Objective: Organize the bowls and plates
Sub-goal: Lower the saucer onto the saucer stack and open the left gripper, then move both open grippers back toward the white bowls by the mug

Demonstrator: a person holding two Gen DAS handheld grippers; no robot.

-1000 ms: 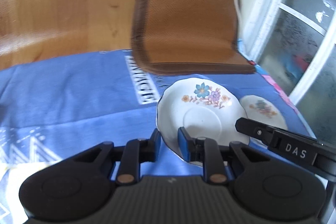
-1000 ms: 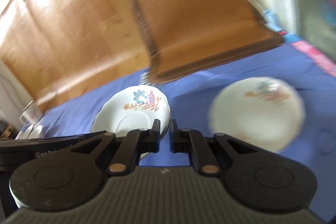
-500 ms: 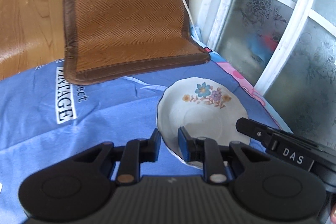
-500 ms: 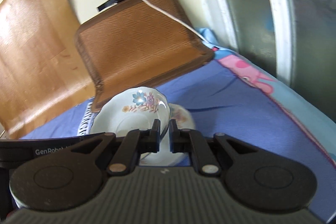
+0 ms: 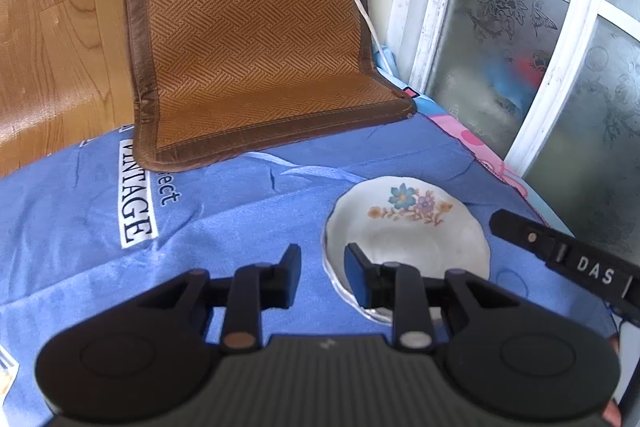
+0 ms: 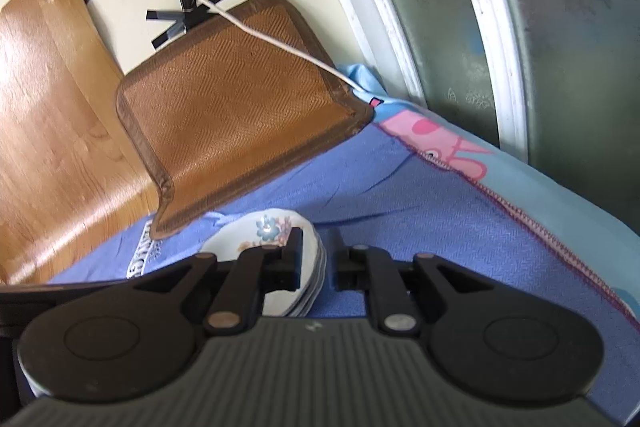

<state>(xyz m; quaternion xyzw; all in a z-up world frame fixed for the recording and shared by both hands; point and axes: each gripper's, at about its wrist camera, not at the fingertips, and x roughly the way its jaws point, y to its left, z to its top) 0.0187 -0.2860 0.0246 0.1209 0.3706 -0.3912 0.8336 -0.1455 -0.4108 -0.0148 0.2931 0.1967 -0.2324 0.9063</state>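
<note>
- Left gripper (image 5: 320, 269): jaws have just been opening; released, straddling the near rim of the floral plate (image 5: 408, 227).
- Right gripper (image 6: 318, 261): jaws have just been opening; released, plate edge between them.
- Floral plate: tops a small plate stack (image 6: 310, 279) on the blue cloth (image 5: 220, 207), in front of the woven mat (image 5: 248, 51).

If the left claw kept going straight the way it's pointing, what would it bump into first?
Probably the blue cloth; the left claw tilts downward. The flowered plate lies just right of that line, though depth is unclear.
</note>
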